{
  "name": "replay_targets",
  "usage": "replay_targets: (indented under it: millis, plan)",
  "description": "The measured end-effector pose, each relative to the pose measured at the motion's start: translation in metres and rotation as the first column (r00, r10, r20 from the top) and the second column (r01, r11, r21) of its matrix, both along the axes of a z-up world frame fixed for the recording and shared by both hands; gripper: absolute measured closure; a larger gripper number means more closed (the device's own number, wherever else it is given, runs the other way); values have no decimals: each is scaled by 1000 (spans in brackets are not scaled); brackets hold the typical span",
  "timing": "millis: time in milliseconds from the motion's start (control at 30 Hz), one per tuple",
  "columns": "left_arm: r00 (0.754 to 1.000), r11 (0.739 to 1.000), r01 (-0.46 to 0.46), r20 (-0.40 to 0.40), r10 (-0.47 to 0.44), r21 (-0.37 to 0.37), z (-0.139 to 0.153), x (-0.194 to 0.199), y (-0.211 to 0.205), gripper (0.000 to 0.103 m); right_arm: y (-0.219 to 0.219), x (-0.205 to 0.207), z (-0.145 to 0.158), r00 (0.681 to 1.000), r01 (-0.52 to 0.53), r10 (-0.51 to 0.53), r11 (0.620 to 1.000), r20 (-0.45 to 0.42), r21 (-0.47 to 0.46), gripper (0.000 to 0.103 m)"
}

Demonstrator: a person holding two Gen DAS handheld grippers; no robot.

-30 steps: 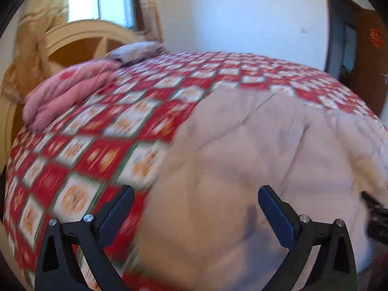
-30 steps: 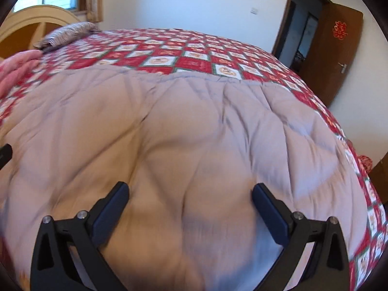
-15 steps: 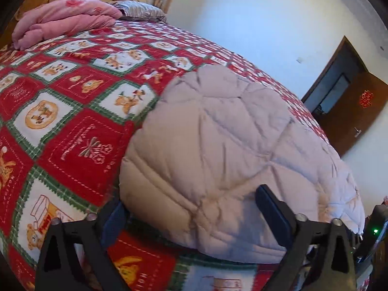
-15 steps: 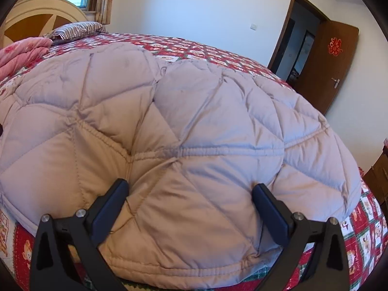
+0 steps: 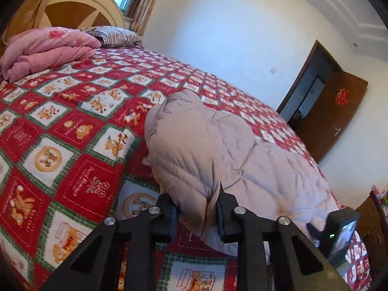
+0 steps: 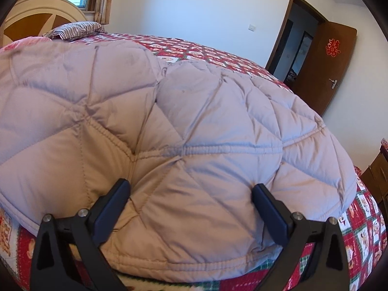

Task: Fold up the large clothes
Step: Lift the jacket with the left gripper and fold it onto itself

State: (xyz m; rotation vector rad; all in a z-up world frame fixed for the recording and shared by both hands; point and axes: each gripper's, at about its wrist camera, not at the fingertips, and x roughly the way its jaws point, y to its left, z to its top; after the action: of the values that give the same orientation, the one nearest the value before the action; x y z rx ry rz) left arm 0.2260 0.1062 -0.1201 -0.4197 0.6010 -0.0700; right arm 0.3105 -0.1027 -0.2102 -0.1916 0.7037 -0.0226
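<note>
Fabric pinched between narrowed jaws fills the foot of the left wrist view: the left gripper (image 5: pixel 197 212) is clamped on a bunched fold at the near left edge of the coat (image 5: pixel 218 155), a pale greyish-lilac quilted down garment lying on the bedspread (image 5: pixel 72 131). From here the coat looks puffy and crumpled, its left end humped up, the rest spreading away to the right. The bedspread is a red, white and green check with bear pictures; some red squares carry script lettering, too small to read. A pink quilt (image 5: pixel 43 51) and a striped pillow (image 5: pixel 114 36) lie at the headboard (image 5: pixel 72 7), well apart from the coat. The brown door (image 5: pixel 332 114) bears a red paper ornament — its character is unclear. In the right wrist view the coat (image 6: pixel 181 121) fills most of the frame, diamond-stitched with gathered seams, its hemmed edge lying on the bedspread (image 6: pixel 361 220) just in front of the camera. The right gripper (image 6: pixel 191 206) has its jaws spread wide, both fingers (image 6: pixel 111 206) pressed against the padding near that edge — gripping nothing. The door (image 6: pixel 325 68) shows the same red ornament.
</note>
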Motion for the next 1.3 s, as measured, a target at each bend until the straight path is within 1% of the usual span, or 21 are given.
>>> replay_targets:
  millis: [100, 167, 300, 367, 400, 467, 533, 600, 700, 767, 833, 867, 933, 1000, 1033, 1100, 1133, 1167, 1200, 1267, 1300]
  plan:
    - [1000, 999, -29, 11, 29, -19, 6, -10, 20, 79, 11, -8, 0, 1000, -14, 14, 1000, 1, 10, 0]
    - [998, 998, -57, 20, 57, -25, 9, -15, 36, 79, 31, -16, -1, 999, -31, 31, 999, 20, -10, 0]
    - [995, 995, -92, 41, 91, 24, 25, -15, 51, 79, 63, -25, 0, 996, -79, 81, 996, 47, -38, 1]
    - [994, 995, -82, 71, 77, 59, 41, -13, 46, 79, 61, -27, 9, 990, -143, 143, 990, 8, 14, 1]
    - [993, 994, -74, 95, 66, 82, 51, -11, 39, 79, 54, -30, 15, 985, -174, 175, 983, -13, 50, 1]
    - [989, 991, -44, 144, 25, 128, 73, -7, 16, 79, 29, -36, 29, 980, -197, 200, 974, -13, 114, 1]
    - [983, 987, -8, 182, -21, 158, 90, -2, -7, 79, -11, -45, 43, 984, -174, 175, 969, 9, 173, 1]
    - [971, 977, 44, 222, -91, 207, 109, 3, -43, 79, -62, -51, 52, 995, -102, 96, 973, 39, 206, 0]
    - [947, 953, 130, 251, -201, 272, 124, 13, -101, 79, -125, -49, 51, 999, 24, -29, 975, 20, 223, 0]
    - [925, 924, 189, 255, -281, 333, 127, 16, -141, 79, -171, -46, 46, 992, 122, -123, 968, -8, 220, 0]
    - [902, 886, 240, 245, -355, 397, 122, 22, -182, 79, -203, -47, 45, 981, 192, -194, 952, -18, 236, 0]
    - [888, 861, 277, 229, -399, 427, 116, 25, -204, 79, -225, -51, 43, 971, 234, -236, 941, -24, 246, 0]
    - [858, 801, 333, 192, -476, 498, 98, 27, -246, 79, -253, -58, 41, 957, 286, -288, 924, -29, 254, 0]
    - [815, 730, 419, 130, -564, 540, 73, 26, -284, 79, -272, -65, 37, 944, 326, -327, 908, -42, 262, 0]
    - [786, 681, 478, 76, -613, 555, 54, 25, -305, 79, -281, -69, 33, 938, 344, -344, 900, -50, 268, 0]
    - [745, 611, 550, -4, -667, 570, 24, 20, -329, 79, -292, -72, 26, 929, 368, -365, 888, -65, 277, 0]
    - [728, 580, 570, -30, -685, 582, 12, 16, -339, 79, -294, -75, 22, 926, 374, -370, 884, -71, 279, 0]
    - [707, 535, 577, -49, -706, 617, -1, 7, -350, 79, -298, -77, 18, 924, 380, -373, 880, -80, 284, 0]
    - [697, 507, 568, -50, -716, 649, -8, -1, -356, 79, -300, -76, 15, 922, 385, -376, 876, -90, 291, 0]
    - [687, 470, 535, -38, -726, 702, -14, -12, -362, 77, -305, -72, 12, 921, 388, -373, 866, -110, 316, 0]
    - [685, 454, 517, -34, -727, 726, -13, -17, -363, 72, -304, -71, 13, 924, 380, -369, 871, -97, 311, 0]
